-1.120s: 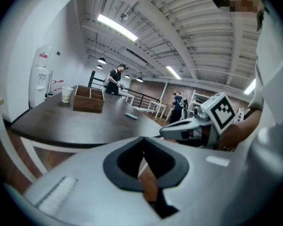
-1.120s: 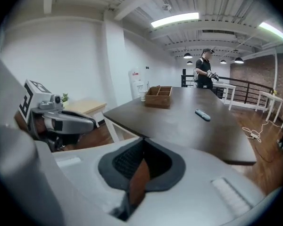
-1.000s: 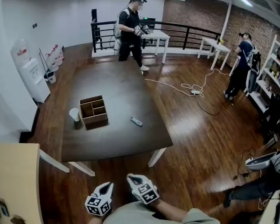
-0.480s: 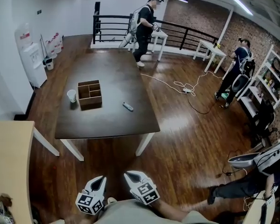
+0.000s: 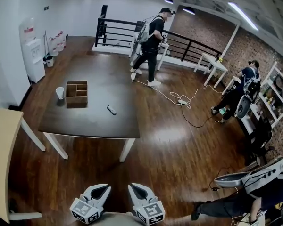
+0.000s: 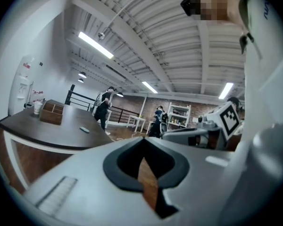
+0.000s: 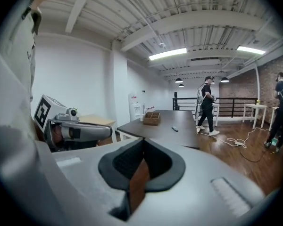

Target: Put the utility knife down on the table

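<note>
The utility knife (image 5: 112, 109), a small grey bar, lies flat on the dark wooden table (image 5: 89, 126), right of the wooden box. It also shows far off in the left gripper view as the knife (image 6: 85, 130) and in the right gripper view as the knife (image 7: 174, 129). Both grippers hang close to my body, well back from the table. My left gripper (image 5: 102, 187) (image 6: 144, 166) is shut with nothing in it. My right gripper (image 5: 135, 187) (image 7: 140, 171) is shut and holds nothing too.
A compartmented wooden box (image 5: 77, 93) and a white cup (image 5: 60, 92) stand on the table's left part. A beige tabletop (image 5: 2, 145) sits at my left. A cable (image 5: 179, 100) runs over the floor. One person (image 5: 151, 46) walks beyond the table, others are at the right.
The table with the knife has receded and slid to the upper left as I backed off. Both grippers stayed shut near my body. The person at the back walked to the right.
</note>
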`<state>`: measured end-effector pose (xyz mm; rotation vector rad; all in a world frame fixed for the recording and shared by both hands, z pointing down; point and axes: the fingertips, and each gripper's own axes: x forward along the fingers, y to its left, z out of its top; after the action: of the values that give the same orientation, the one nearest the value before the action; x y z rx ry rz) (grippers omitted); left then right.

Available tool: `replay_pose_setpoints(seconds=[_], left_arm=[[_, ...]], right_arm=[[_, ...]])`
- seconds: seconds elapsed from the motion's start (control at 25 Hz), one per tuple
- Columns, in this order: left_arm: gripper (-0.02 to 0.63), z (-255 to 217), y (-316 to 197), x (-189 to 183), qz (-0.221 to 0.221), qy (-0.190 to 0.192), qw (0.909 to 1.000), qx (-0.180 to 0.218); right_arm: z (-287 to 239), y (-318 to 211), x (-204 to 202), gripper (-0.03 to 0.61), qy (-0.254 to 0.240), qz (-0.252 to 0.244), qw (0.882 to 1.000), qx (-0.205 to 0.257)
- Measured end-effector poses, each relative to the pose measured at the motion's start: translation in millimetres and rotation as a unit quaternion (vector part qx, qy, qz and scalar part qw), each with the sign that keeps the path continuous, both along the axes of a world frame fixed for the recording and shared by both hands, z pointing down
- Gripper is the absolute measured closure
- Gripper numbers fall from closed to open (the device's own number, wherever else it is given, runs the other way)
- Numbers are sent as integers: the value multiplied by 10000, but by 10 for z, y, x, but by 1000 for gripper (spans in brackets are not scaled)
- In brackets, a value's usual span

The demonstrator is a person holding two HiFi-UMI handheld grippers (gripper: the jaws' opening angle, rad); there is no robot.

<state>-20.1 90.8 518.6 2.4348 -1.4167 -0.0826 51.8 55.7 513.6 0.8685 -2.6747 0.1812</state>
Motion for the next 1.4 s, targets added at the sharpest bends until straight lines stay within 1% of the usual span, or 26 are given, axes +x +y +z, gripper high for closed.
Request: replay_pose_setpoints(seconds=[0.12,0.32,0.44,0.6,0.68,0.8,0.84,0.92,1.0,1.16,1.28,1.4], left_arm=[[612,-69,78,416,149,-213,9996,138],[612,-45,232,876,13,-309,9995,46],[612,42,327,1129,16,-417,9991,52],[612,8,394,1411,-5,-391,9990,229],[612,-25,402,1465,-26,-410,9988,273],[612,64,419,1482,11,-580,9980,245],[612,64,419,1498,8,-584,9980,235],[612,-12,393,1512,-41,-541,9982,271],[612,-6,362,1451,-34,-635,9974,354],[612,-85,321,1421,18,-443,9986,290],[612,-61,320,1371,81,-447,9985,291],[612,-45,348,1349,86,-401,9989,206]], right_arm=[[-66,94,297,577,-156,-49,9997,197],[-51,323,712,577,-187,-323,9990,247],[85,501,871,577,-164,-464,9987,140],[159,592,1079,577,-194,-482,9986,-30],[100,593,1177,578,-244,-429,9988,41],[71,595,1272,579,-290,-310,9990,131],[70,590,1295,580,-296,-278,9991,145],[59,568,1314,580,-326,-224,9991,174],[52,540,1292,580,-366,-174,9990,188],[30,511,1231,580,-391,-80,9989,250],[44,511,1171,580,-383,-43,9991,202],[59,542,1136,580,-327,-63,9992,208]])
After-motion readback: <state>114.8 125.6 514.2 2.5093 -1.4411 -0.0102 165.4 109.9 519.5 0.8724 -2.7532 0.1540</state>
